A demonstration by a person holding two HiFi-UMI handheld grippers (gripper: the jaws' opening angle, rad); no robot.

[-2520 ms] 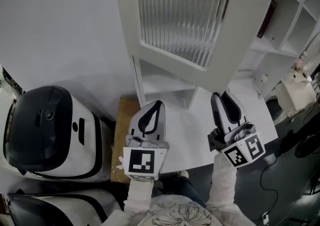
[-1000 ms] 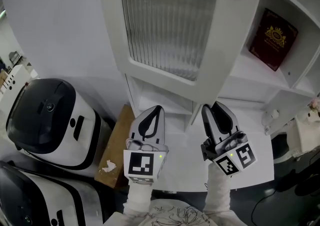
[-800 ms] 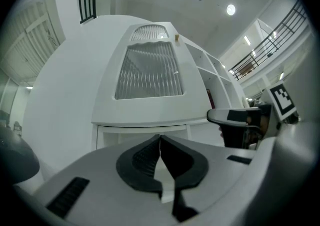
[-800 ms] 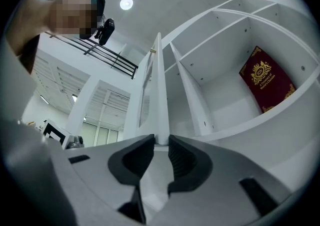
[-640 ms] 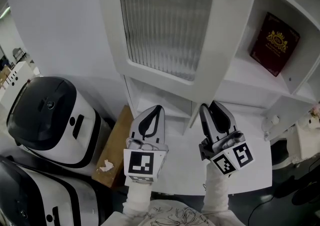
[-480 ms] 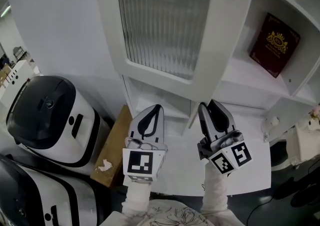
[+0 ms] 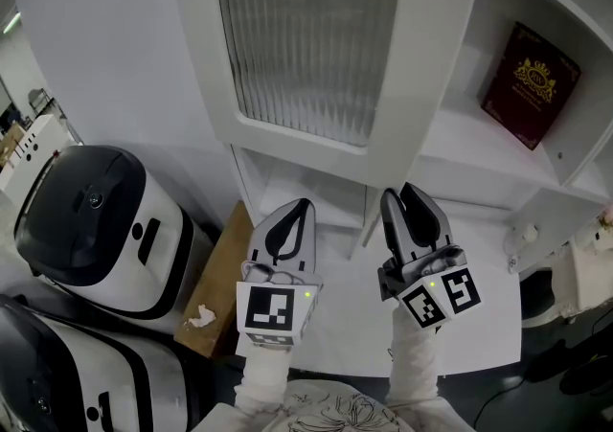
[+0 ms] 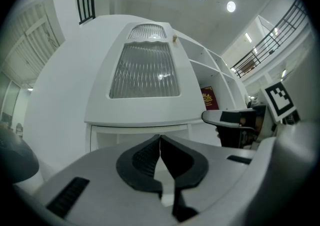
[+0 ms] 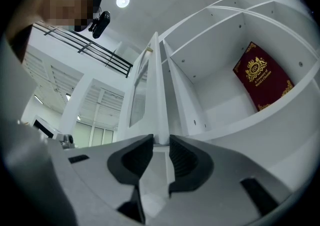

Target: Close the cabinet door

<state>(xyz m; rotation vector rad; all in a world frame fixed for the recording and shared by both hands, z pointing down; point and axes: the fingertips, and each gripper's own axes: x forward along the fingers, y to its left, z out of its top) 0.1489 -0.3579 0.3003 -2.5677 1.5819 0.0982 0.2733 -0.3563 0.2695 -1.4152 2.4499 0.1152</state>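
Note:
The white cabinet door (image 7: 421, 85) with a ribbed glass pane (image 7: 306, 37) stands swung open in front of the shelves. My right gripper (image 7: 402, 193) sits just under the door's lower free corner. In the right gripper view the door's thin edge (image 9: 156, 94) runs down into line with the gap of my right gripper (image 9: 161, 140). Its jaws are opening, and the pads do not press on the edge. My left gripper (image 7: 299, 205) is held below the door front (image 8: 145, 77); its jaws (image 8: 160, 139) are shut on nothing.
A dark red book (image 7: 530, 83) leans in the open shelf compartment to the right. Two black-and-white machines (image 7: 86, 229) stand at the left. Beside them is a brown board (image 7: 215, 286) with crumpled paper (image 7: 203, 315). A white counter (image 7: 479, 306) lies under the grippers.
My right gripper has edged left toward the door's lower corner and its jaws have spread a little. The left gripper has stayed in place.

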